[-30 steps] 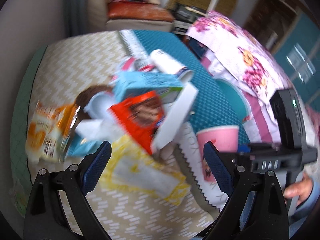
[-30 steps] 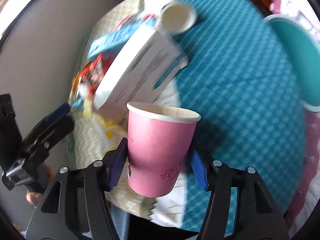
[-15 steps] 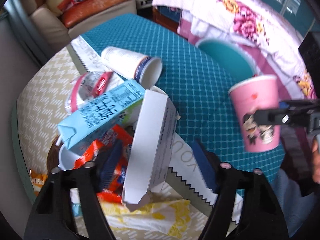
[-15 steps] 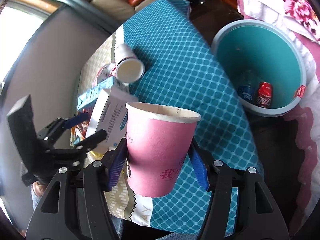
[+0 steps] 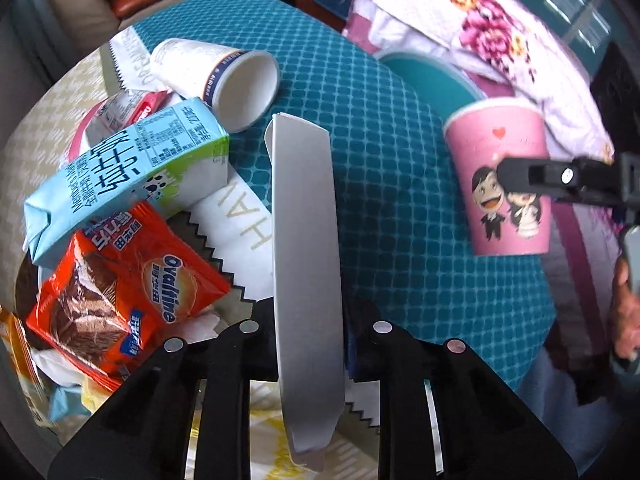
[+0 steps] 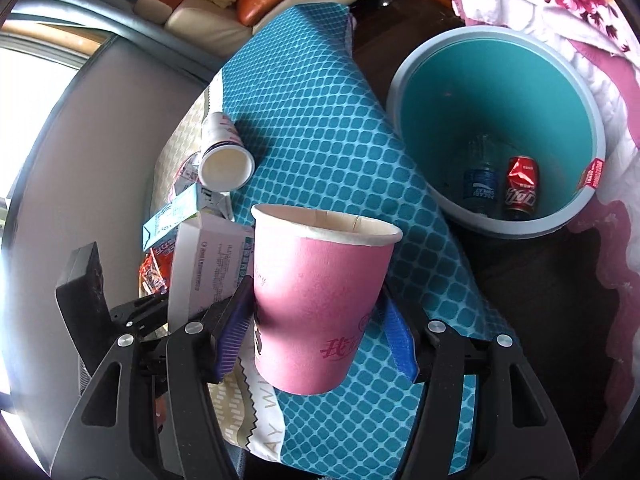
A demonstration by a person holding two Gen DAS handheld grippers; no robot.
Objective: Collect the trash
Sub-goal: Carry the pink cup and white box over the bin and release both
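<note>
Trash on a counter (image 5: 384,184) with a teal diamond-pattern cover, listed near to far.

Left gripper (image 5: 308,332): fingers have just been closing, now narrow and pressed on both faces of a flat white carton (image 5: 304,248). Carton stands on edge between them, its long side running away from the camera. The right wrist view shows the same carton (image 6: 204,264) with small print on its face, clamped by the left gripper (image 6: 172,312).

Right gripper (image 6: 316,332): blue fingers (image 6: 234,332) hold a pink cup (image 6: 320,300), upright, mouth open upward, raised above the counter edge. In the left wrist view the pink cup (image 5: 504,184) bears a cartoon couple, with a black finger (image 5: 560,180) across its side and a hand (image 5: 624,312) below.

Left of the carton, heaped together:
- orange Ovaltine wrapper (image 5: 124,296), nearest;
- white strip (image 5: 236,224) with zigzag edge and grey letters, under the carton;
- blue milk box (image 5: 120,176), lying tilted on the wrapper;
- red-and-clear wrapper (image 5: 128,108), behind the milk box;
- white cup (image 5: 220,80), on its side, mouth facing the carton's far end.

Beyond the counter edge, on the floor: teal bin (image 6: 496,80), open, holding a red can (image 6: 520,188) and a blue can (image 6: 480,188) side by side at the bottom.

Farther off: floral bedding (image 5: 480,36) at right; sofa (image 6: 224,12) with orange cushions at the far end.
</note>
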